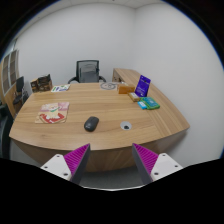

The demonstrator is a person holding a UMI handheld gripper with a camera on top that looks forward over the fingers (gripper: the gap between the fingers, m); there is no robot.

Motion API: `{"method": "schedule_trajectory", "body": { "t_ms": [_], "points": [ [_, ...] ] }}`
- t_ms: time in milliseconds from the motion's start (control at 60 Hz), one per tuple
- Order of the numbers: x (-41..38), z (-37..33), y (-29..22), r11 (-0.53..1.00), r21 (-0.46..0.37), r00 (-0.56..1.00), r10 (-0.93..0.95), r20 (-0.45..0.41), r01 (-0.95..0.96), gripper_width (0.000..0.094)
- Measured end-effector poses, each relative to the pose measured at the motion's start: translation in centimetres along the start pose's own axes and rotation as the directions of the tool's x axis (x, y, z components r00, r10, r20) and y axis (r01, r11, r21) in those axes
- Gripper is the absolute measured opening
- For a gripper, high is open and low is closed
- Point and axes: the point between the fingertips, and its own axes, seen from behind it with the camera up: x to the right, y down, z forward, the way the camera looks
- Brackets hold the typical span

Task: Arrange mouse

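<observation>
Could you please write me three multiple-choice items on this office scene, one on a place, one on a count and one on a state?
1. Where is the mouse?
A. on the wooden table, beyond the fingers
B. on the office chair
C. between the fingers

2. How many office chairs stand behind the table?
A. none
B. one
C. three

3. How do the fingers of the hand-held gripper stand?
A. shut on the mouse
B. shut on a book
C. open, holding nothing

Answers:
1 A: the dark mouse lies on the tabletop beside the magazine, well ahead of the fingers.
2 B: a single office chair shows at the far side.
3 C: a wide gap separates the two pads, with nothing between them.
</observation>
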Motion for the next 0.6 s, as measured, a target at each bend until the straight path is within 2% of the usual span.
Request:
{"method": "schedule_trajectory", "body": {
  "t_ms": [417,600],
  "points": [
    [-6.6,2.6,1.5,0.999,0.005,0.993,-0.035,0.116,0.034,0.0867],
    [-8.2,4.4,2.0,0.999,0.009,0.989,-0.036,0.141,0.035,0.0865]
  ]
}}
